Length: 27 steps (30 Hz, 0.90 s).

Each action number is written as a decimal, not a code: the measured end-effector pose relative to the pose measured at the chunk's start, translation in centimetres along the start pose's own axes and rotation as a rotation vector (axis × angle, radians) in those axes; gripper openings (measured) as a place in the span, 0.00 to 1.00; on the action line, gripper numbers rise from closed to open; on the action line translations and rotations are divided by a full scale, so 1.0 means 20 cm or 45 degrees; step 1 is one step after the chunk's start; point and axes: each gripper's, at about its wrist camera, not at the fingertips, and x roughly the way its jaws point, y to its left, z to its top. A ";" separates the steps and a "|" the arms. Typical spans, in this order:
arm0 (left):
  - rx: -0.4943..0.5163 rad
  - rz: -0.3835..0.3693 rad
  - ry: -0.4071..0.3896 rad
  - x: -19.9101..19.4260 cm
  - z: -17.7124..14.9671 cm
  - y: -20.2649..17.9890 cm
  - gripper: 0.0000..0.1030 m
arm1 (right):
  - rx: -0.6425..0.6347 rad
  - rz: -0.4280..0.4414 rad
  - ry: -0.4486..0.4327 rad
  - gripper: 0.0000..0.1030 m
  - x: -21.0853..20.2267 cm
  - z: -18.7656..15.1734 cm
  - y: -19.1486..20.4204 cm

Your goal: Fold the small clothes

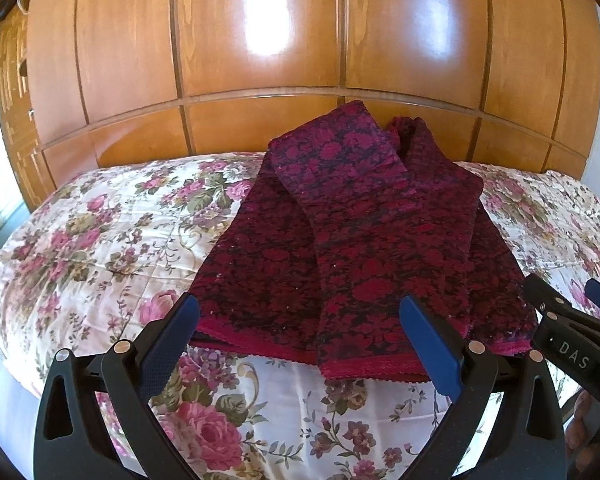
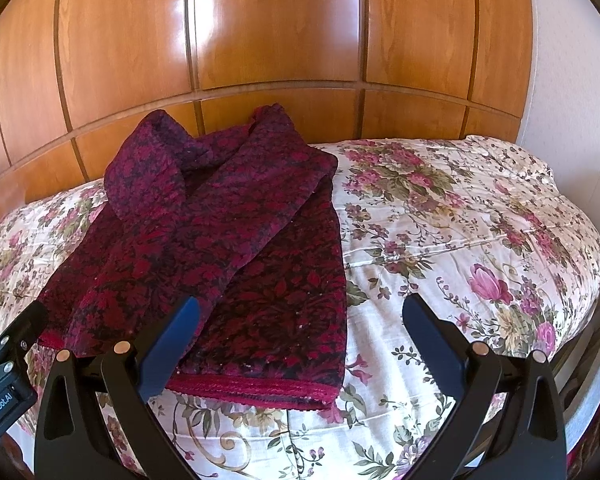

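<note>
A dark red and purple floral knit garment (image 1: 340,240) lies on the flowered bedspread (image 1: 100,232), with both sleeves folded in over its body and its red hem toward me. It also shows in the right wrist view (image 2: 228,248). My left gripper (image 1: 300,320) is open, empty, just above the hem's left half. My right gripper (image 2: 300,320) is open, empty, over the hem's right corner. The right gripper shows at the edge of the left wrist view (image 1: 568,300), and part of the left gripper's body shows at the left edge of the right wrist view (image 2: 8,360).
A glossy wooden panelled wardrobe (image 1: 260,40) stands behind the bed. A white wall (image 2: 572,80) is at the far right. The bedspread (image 2: 460,240) stretches out on both sides of the garment.
</note>
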 end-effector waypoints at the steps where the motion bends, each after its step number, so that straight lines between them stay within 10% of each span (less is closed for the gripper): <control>1: 0.003 -0.003 0.002 0.00 0.00 0.00 0.96 | 0.003 -0.001 0.002 0.98 0.00 0.00 0.00; 17: 0.188 -0.108 0.046 0.06 -0.05 -0.16 0.95 | 0.148 -0.081 0.061 0.98 0.12 0.03 -0.25; 27: 0.378 -0.136 0.147 0.22 -0.15 -0.31 0.63 | 0.235 0.126 0.159 0.90 0.29 0.15 -0.33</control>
